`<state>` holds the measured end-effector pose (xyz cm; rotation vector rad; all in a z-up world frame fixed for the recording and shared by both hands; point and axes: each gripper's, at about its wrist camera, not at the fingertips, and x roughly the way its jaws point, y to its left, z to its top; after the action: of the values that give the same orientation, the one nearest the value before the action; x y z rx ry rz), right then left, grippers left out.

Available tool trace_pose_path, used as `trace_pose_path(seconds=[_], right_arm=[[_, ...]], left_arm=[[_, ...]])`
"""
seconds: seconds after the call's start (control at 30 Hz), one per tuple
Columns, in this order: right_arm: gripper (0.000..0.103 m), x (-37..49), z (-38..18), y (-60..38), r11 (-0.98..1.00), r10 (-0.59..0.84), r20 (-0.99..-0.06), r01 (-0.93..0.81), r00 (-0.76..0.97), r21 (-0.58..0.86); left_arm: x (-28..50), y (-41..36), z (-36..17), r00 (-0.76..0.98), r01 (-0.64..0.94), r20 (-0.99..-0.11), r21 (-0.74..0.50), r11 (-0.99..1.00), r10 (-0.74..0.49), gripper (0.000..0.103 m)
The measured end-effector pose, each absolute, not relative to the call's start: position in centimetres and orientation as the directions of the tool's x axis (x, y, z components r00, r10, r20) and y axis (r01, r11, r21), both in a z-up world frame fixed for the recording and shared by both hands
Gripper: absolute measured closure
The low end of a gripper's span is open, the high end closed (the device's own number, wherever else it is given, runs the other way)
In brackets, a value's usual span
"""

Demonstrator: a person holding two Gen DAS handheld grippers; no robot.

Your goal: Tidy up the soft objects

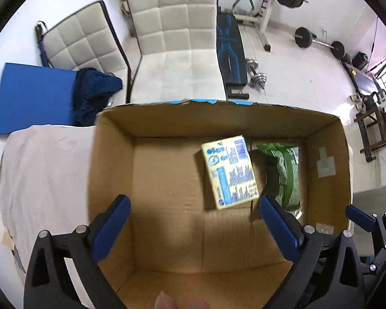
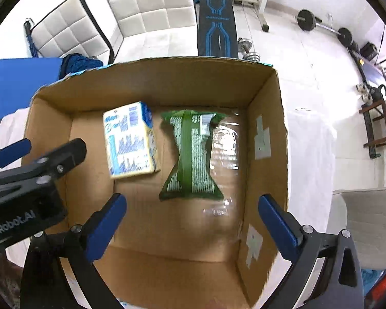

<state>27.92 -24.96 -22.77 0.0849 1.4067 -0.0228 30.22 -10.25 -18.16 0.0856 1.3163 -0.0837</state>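
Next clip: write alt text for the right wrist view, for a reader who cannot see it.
The open right gripper hovers over an open cardboard box holding a yellow-and-blue printed packet beside a green-and-clear plastic pouch. The left gripper enters from the left edge, and white padded chairs and weight equipment stand behind.

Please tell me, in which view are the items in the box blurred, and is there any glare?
Left wrist view: the yellow packet is slightly motion-blurred. Right wrist view: the green bag is smeared more, and its clear plastic shows glare. Both views bend the cardboard box with fisheye distortion.
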Motion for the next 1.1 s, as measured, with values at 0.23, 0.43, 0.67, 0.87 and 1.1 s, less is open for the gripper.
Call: trace_pose_path(seconds=[0.23, 0.43, 0.67, 0.87, 1.1], right_arm=[[0.000, 24.1, -19.4, -24.7, 0.996, -0.008, -0.973, 0.084, 0.230, 0.012], [0.000, 19.9, -15.6, -24.5, 0.996, -0.035, -0.950, 0.084, 0.310, -0.009], [0.000, 15.5, -11.2, -23.6, 0.997, -0.023, -0.923, 0.072, 0.384, 0.006], [0.000, 12.7, -8.4, -23.1, 0.997, 0.011, -0.905, 0.064, 0.424, 0.042], [0.000, 9.4, -11.4, -26.7, 0.989, -0.002, -0.937, 0.140, 0.349, 0.050]], left_arm=[[24.8, -9.4, -14.5, 0.319, 0.118, -0.948, 0.027, 0.993, -0.012, 0.000], [20.5, -8.7, -11.4, 0.378, 0.099, -0.926, 0.016, 0.995, -0.023, 0.000], [16.7, -8.2, -7.9, 0.436, 0.094, -0.900, 0.023, 0.995, -0.021, 0.000], [14.5, -8.4, -5.7, 0.468, 0.123, -0.883, 0.019, 0.992, -0.041, 0.000], [11.8, -9.4, -8.9, 0.422, 0.194, -0.906, 0.068, 0.979, -0.020, 0.000]])
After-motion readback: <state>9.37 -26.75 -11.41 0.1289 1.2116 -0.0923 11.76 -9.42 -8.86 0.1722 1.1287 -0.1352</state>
